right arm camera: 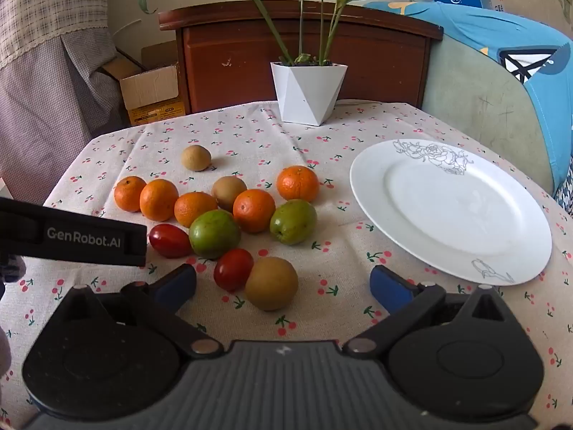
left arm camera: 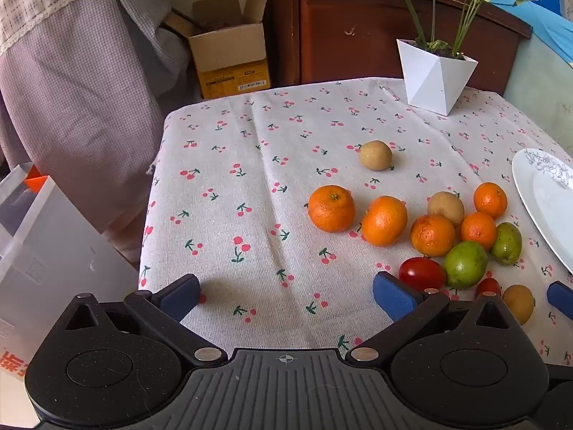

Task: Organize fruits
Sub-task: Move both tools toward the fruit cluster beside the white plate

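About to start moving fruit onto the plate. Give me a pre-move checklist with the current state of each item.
1. Right gripper open: ok, jaws stand wide with nothing clamped.
2. Left gripper open: ok, jaws wide over bare tablecloth.
3. Plate free to receive fruit: ok, nothing lies on it.
4. Nearest pick isolated: not ok, the brown fruit touches a red tomato, so closing may nudge the tomato.
5. Path from fruit to plate clear: ok, only cloth lies between; the plant pot stands far back.
6. Grippers clear of each other: cannot tell, the left gripper's body sits close beside the right one's left finger.
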The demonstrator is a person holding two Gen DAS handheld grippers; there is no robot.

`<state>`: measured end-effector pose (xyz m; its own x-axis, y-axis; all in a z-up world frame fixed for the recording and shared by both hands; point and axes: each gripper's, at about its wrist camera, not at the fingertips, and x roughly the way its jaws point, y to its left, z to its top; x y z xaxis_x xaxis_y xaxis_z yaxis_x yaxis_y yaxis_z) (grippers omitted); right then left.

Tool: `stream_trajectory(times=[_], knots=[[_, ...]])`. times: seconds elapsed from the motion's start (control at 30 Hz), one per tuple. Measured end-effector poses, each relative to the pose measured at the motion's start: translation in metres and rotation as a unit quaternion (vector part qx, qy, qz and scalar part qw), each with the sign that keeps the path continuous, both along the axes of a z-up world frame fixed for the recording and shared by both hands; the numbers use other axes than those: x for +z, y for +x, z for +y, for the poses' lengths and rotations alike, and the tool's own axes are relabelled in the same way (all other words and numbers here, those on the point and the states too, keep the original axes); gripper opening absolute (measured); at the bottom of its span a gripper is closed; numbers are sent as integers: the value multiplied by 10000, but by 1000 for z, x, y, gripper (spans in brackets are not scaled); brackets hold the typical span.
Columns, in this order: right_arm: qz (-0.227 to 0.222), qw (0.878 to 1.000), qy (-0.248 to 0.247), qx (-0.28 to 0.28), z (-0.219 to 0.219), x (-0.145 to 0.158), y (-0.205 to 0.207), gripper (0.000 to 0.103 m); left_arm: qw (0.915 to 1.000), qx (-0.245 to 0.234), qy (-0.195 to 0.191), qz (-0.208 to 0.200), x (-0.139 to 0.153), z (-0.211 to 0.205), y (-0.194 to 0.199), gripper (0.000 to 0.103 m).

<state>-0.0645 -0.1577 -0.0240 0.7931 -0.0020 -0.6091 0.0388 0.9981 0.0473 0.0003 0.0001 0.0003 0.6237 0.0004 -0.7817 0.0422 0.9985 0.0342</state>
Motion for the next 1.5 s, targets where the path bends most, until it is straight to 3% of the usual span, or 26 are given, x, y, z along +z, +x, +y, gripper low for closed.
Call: stream_trajectory(times=[0.37,0.93,1.5], knots=[[145,9999,70,7,-7,3,2,102,10000,-6,23,31,6,2,-3,103],[1565,9876,64,74,4,19,7,102,9997,-71,90,194,8,4,-8,103],[2042,9785,82,-268,4,23,13,102,9958,-243,87,882,10,7,-5,103]])
